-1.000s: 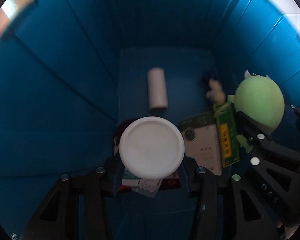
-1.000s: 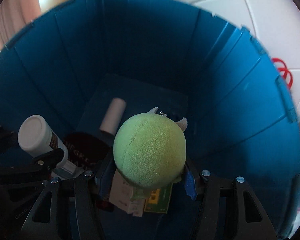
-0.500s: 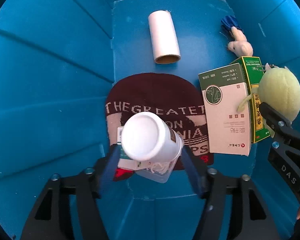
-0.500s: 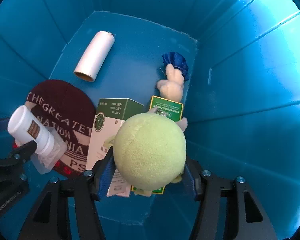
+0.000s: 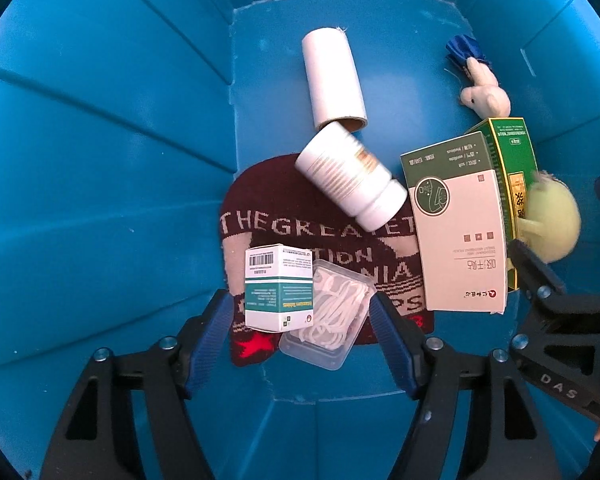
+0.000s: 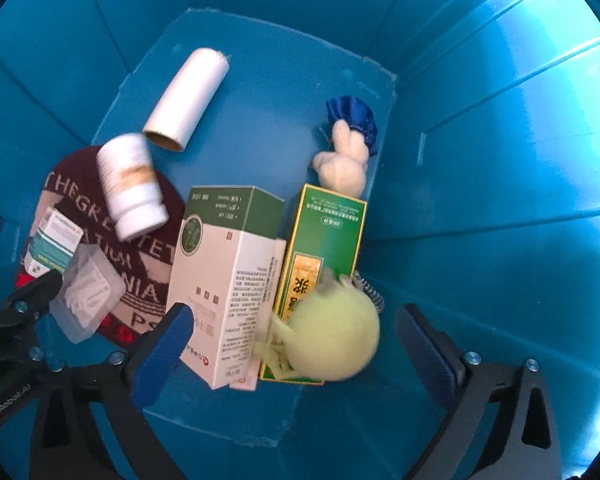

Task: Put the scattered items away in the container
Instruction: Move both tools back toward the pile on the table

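Both grippers hang inside the blue bin (image 5: pixel 100 160), seen also in the right wrist view (image 6: pixel 479 200). My left gripper (image 5: pixel 301 340) is open and empty. The white pill bottle (image 5: pixel 349 174) lies blurred on the maroon beanie (image 5: pixel 276 216), also in the right wrist view (image 6: pixel 130 184). My right gripper (image 6: pixel 296 352) is open and empty. The green plush ball (image 6: pixel 333 332) lies blurred between its fingers on the green box (image 6: pixel 319 256); it also shows in the left wrist view (image 5: pixel 551 220).
On the bin floor lie a cardboard tube (image 5: pixel 333 80), a small plush rabbit (image 6: pixel 343 164), a white-and-green box (image 6: pixel 224 280), a small teal box (image 5: pixel 278 286) and a clear plastic case (image 5: pixel 327 320). The bin walls rise steeply all round.
Both grippers have opened. The pill bottle has dropped from the left gripper onto the beanie. The plush ball has dropped from the right gripper onto the green box.
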